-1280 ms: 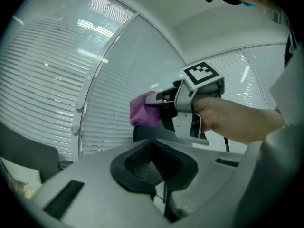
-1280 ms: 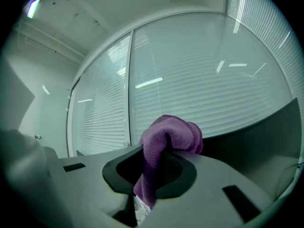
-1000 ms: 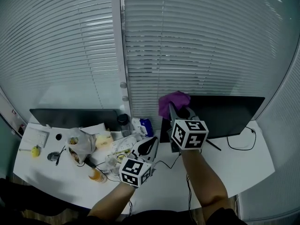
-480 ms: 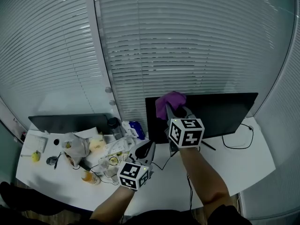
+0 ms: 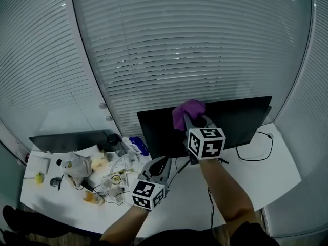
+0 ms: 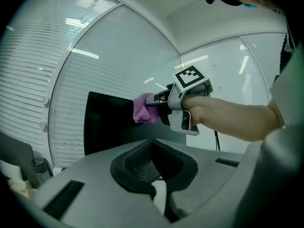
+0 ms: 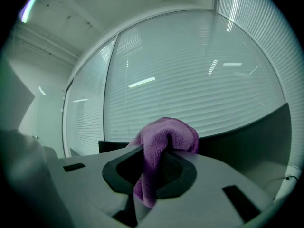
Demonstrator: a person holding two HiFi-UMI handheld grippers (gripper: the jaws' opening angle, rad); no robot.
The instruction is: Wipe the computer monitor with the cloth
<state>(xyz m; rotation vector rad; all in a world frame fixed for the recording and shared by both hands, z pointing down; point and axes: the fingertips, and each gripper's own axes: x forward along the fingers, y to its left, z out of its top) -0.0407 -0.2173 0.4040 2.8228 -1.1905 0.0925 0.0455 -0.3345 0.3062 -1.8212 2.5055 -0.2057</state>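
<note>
Leftward, desk clutter (image 5: 110, 170) beside monitor (image 5: 241, 122)

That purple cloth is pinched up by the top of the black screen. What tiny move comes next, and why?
Probably draw the purple microfibre cloth sideways along the black flat monitor. The right gripper is shut on the cloth at the screen's upper edge, and most of the panel lies beside and below it.

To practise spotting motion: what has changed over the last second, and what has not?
The right claw, shut on the purple cloth, slid it rightward along the top edge of the monitor, away from its left corner. The left claw stayed low, shut and empty, above the desk.
</note>
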